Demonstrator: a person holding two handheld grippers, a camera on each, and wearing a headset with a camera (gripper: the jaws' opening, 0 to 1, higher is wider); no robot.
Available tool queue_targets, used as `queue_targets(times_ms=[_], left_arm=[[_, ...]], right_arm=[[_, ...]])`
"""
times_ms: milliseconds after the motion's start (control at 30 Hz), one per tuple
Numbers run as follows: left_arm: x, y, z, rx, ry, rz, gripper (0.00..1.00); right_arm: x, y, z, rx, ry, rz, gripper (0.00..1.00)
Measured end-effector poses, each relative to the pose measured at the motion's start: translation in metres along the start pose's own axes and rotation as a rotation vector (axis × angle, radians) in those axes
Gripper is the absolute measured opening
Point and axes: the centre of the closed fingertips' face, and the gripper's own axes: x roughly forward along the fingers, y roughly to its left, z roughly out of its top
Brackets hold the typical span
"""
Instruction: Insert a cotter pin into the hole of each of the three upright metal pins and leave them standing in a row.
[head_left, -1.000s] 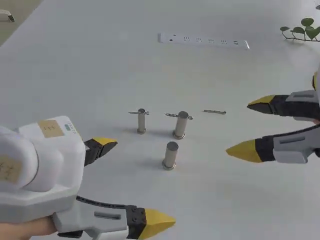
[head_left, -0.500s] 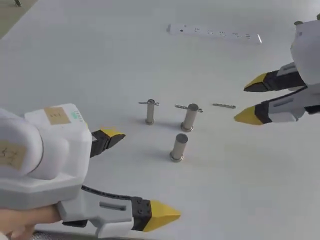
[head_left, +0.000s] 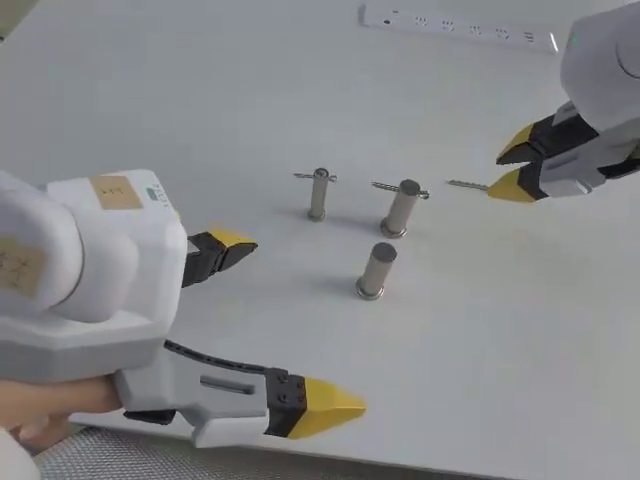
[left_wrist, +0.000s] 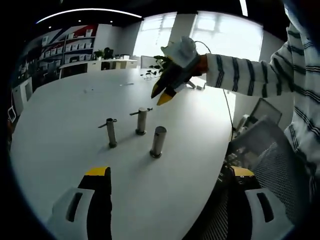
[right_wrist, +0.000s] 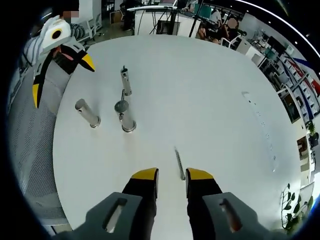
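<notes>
Fingers (right_wrist: 146, 176) of right gripper (right_wrist: 172, 173) narrowly parted, seemingly astride the thin loose steel cotter pin (right_wrist: 178, 161), gripping nothing yet; next: close, lift, thread into bare grey upright metal pin (right_wrist: 87, 113).

A: Where is it tight?
B: Mid-table. The back-left pin (head_left: 319, 193) and back-right pin (head_left: 402, 208) stand side by side with a gap between them, and the back-right one's cotter (head_left: 385, 187) juts into it. The front pin (head_left: 376, 270) stands just before the back-right one.
A: And open room?
B: Bare table (head_left: 250, 110) to the left and front, as far as the left gripper (head_left: 295, 325). On the right, the loose cotter (head_left: 466, 185) and the right gripper (head_left: 508, 170) block the way. The strip (head_left: 455, 27) lies well behind.
</notes>
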Motion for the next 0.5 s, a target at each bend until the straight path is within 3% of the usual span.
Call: queue_targets(times_ms=[167,300,500], left_arm=[[0.000,0.001,0.001,-0.009,-0.006,0.006,0.95],[0.000,0.002,0.001,-0.018,-0.007,0.010,0.94],[-0.001,0.002,-0.001,-0.022,0.004,0.008,0.94]], right_arm=[[0.015,-0.007,-0.011,-0.002,0.051,0.008,0.17],[0.022,-0.009,-0.010,0.026,0.032,0.032,0.15],[0.029,-0.012,-0.019,0.024,0.062,0.039,0.12]])
